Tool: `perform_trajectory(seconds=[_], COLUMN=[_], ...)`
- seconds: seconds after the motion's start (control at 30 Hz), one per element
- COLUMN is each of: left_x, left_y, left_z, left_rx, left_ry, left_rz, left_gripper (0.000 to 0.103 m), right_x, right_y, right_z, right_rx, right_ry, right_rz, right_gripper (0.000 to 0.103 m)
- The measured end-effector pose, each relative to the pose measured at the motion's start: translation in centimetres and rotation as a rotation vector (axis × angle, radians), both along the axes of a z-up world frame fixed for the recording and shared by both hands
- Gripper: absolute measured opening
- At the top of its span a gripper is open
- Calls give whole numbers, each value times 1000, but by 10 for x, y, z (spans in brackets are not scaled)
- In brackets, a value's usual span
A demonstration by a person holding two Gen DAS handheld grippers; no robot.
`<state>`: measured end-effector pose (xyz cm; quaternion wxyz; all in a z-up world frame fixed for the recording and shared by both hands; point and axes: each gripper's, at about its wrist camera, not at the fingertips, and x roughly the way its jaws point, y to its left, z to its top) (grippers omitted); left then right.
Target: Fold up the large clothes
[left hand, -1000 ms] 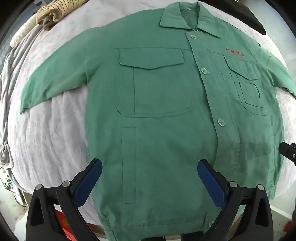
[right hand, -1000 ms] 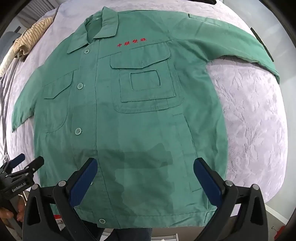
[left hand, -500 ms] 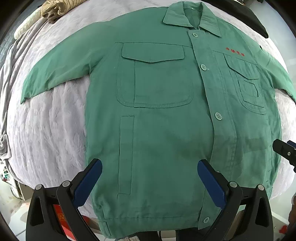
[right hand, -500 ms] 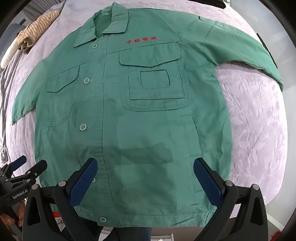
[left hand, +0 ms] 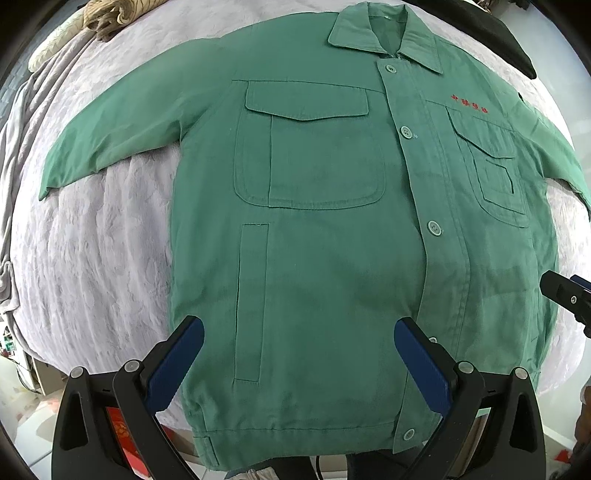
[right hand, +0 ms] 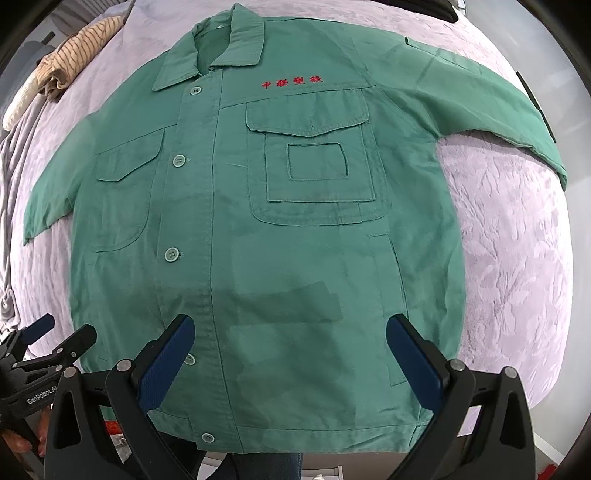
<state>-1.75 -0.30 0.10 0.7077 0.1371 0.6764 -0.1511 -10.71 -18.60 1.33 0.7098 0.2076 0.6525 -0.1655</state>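
Note:
A green work jacket [left hand: 332, 258] [right hand: 277, 240] lies flat and buttoned on a pale lilac bedspread [left hand: 92, 240] [right hand: 517, 240], front up, collar far, hem near. Both sleeves are spread outward. Red embroidered characters [right hand: 291, 82] sit above one chest pocket. My left gripper [left hand: 299, 350] hovers open above the lower left half of the jacket, nothing between its blue pads. My right gripper [right hand: 290, 350] hovers open above the lower right half, likewise empty. The left gripper [right hand: 44, 343] also shows at the right wrist view's lower left edge, and the right gripper's tip [left hand: 569, 295] at the left wrist view's right edge.
A folded beige striped cloth [right hand: 70, 55] [left hand: 110, 11] lies at the far left of the bed. A grey blanket [left hand: 14, 147] bunches along the left edge. A dark item [left hand: 498, 33] lies past the collar at the far right. The near bed edge runs under the hem.
Both grippers have drawn back towards the hem and risen a little, so the jacket sits higher in both views and its hem shows fully. Both stay open.

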Motion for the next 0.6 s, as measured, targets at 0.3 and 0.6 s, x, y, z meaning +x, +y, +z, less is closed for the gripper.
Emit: perform_trajectory(seconds=[0.3, 0.6], left_x=[-3, -4], left_y=[2, 4], left_z=[-1, -2], left_rx=[-2, -1], left_ry=[4, 7], left_rz=[-12, -12], left_gripper=[103, 103], right_x=[1, 3], right_y=[1, 3], right_z=[1, 4], right_rx=[-1, -12], right_ry=[1, 3], right_rz=[1, 6], right_gripper=[103, 103])
